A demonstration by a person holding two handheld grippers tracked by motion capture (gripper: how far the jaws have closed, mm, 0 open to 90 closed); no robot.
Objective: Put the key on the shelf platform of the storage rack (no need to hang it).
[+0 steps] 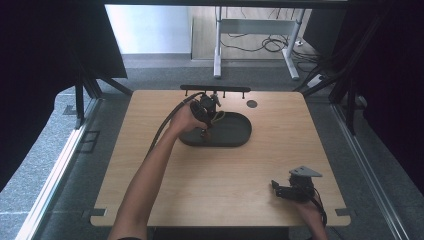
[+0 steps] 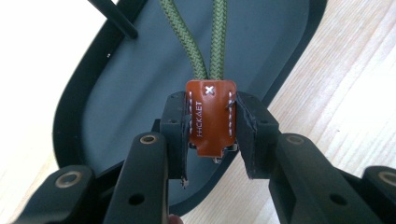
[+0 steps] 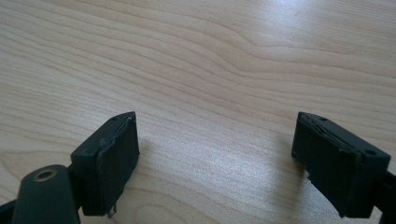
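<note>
The left arm stretched out over the tray (image 1: 235, 135), left gripper (image 2: 212, 135) pointing down with its jaws clamped on the leather tag (image 2: 211, 116) just above it. The right gripper (image 3: 215, 154) sat low over the table, well away from the tray, jaws wide with nothing in them.

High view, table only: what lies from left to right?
Left gripper shut on the leather key fob over the dark oval tray → small dark round inset → right gripper, open.
</note>
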